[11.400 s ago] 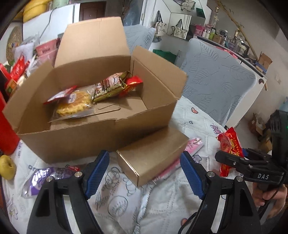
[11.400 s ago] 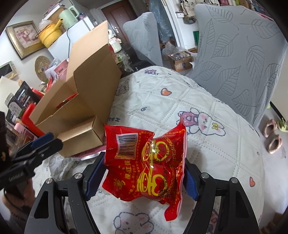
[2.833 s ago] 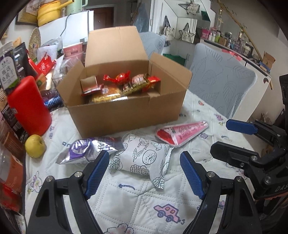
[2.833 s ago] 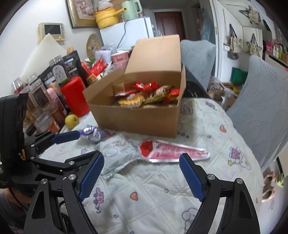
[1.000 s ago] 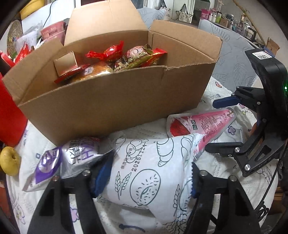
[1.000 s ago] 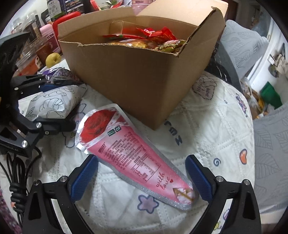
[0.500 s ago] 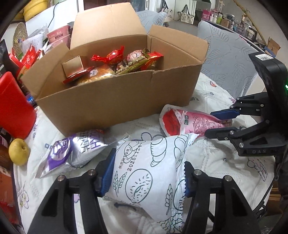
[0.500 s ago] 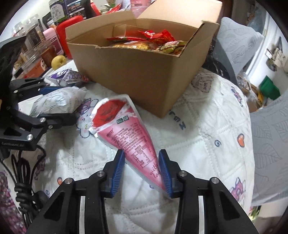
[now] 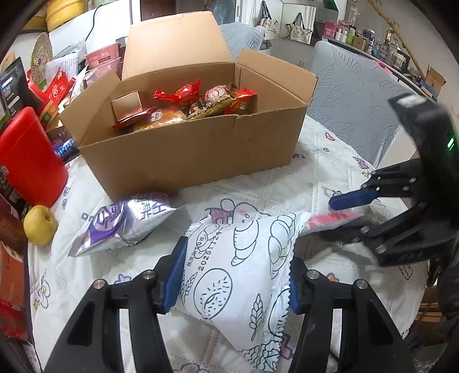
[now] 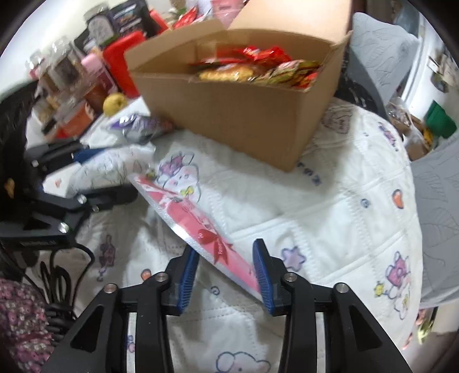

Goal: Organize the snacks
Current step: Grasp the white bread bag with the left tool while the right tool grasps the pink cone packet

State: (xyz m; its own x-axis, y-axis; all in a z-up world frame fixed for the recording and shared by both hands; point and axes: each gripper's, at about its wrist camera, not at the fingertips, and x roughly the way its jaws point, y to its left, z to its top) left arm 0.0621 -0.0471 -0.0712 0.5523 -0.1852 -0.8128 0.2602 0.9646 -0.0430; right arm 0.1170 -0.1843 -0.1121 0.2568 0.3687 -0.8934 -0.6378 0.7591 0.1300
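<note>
Between the left gripper's (image 9: 233, 275) pads sits the white bag (image 9: 243, 269), pinched; the right gripper (image 10: 226, 272) pinches the pink cone pack (image 10: 198, 221) by its narrow tail. That thin hold could let the pack swing or slip short of the box (image 9: 189, 152), whose pile of snacks (image 9: 200, 103) may shed pieces.

1. Definitely someone's home, looks like a lived-in dining area.
2. The table (image 9: 330, 172) has a quilted cloth with cartoon bunnies and hearts.
3. Chairs (image 9: 358, 94) wear grey leaf-print slipcovers.
4. Tote bags (image 9: 298, 27) hang on the far wall, with bottles lined on a shelf (image 9: 344, 30).
5. Jars and packets (image 10: 66, 69), a red container (image 9: 28, 160) and an apple (image 9: 40, 225) crowd the table edge.
</note>
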